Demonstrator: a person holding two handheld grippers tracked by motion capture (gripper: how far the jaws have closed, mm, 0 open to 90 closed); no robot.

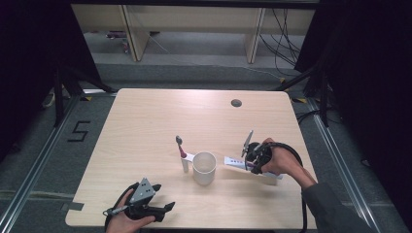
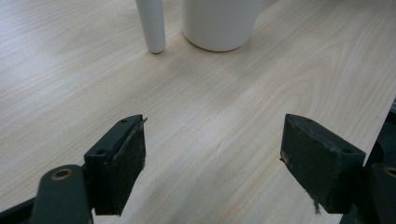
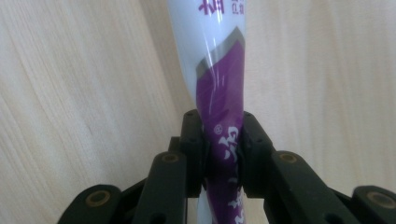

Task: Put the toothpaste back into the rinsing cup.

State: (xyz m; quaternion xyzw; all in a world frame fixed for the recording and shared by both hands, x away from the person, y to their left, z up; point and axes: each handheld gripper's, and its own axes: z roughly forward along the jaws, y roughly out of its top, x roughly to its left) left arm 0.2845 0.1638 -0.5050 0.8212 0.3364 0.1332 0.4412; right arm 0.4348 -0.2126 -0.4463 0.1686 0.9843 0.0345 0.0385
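the tube (image 3: 219, 93), white and purple, lay flat on the table (image 1: 145, 116) toward its right edge, just right of the cup (image 1: 204, 167). the right gripper (image 1: 253, 160) had it pinched across the purple end, jaws nearly closed with the flattened tube squeezed between them. that hold looked thin, and the tube was soft, so the step in hand, judged to be lifting the tube, probably toward the cup, called for a firm, even squeeze and a slow, level rise, so the long white end would not sag or twist out. a hold nearer the middle would likely have been steadier. a brush (image 1: 181, 153) leaned upright against the cup's left side, so any swing toward the cup needed to clear it. the left gripper (image 1: 163, 208) rested near the front edge, left of centre, jaws wide apart and holding nothing.
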